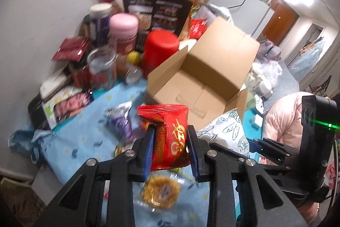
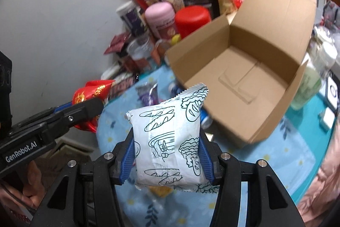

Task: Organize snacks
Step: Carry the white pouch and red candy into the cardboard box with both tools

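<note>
Above the blue cloth (image 2: pixel 265 154), both grippers tilt down, gripping packets

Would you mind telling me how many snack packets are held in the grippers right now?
2. The red packet sits in the left gripper; the white packet with bread drawings sits in the right gripper. More snacks lie loose on the table.
</note>
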The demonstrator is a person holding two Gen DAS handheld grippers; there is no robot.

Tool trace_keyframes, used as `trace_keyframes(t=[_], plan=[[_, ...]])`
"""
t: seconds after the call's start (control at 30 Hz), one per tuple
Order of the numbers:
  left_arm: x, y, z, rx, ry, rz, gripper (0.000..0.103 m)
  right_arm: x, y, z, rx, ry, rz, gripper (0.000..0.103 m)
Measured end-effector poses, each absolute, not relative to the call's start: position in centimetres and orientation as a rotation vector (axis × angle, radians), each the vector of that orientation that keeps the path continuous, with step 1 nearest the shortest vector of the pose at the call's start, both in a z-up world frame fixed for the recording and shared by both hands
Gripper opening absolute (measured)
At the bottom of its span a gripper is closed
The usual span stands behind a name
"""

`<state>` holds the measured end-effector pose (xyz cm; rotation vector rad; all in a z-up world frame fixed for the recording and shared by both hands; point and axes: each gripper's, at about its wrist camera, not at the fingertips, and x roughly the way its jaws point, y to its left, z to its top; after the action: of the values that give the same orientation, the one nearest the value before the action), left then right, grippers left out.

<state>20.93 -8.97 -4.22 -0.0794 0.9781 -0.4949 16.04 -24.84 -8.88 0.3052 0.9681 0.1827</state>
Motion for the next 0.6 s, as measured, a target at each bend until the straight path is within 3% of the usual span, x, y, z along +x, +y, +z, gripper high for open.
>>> trace_keyframes(t=[0.6], plan=[[32.0, -19.4, -4.1, 0.010, 0.892, -0.656, 0.029, 24.4, -34.2, -8.5, 0.269, 0.908, -0.019, 0.053]])
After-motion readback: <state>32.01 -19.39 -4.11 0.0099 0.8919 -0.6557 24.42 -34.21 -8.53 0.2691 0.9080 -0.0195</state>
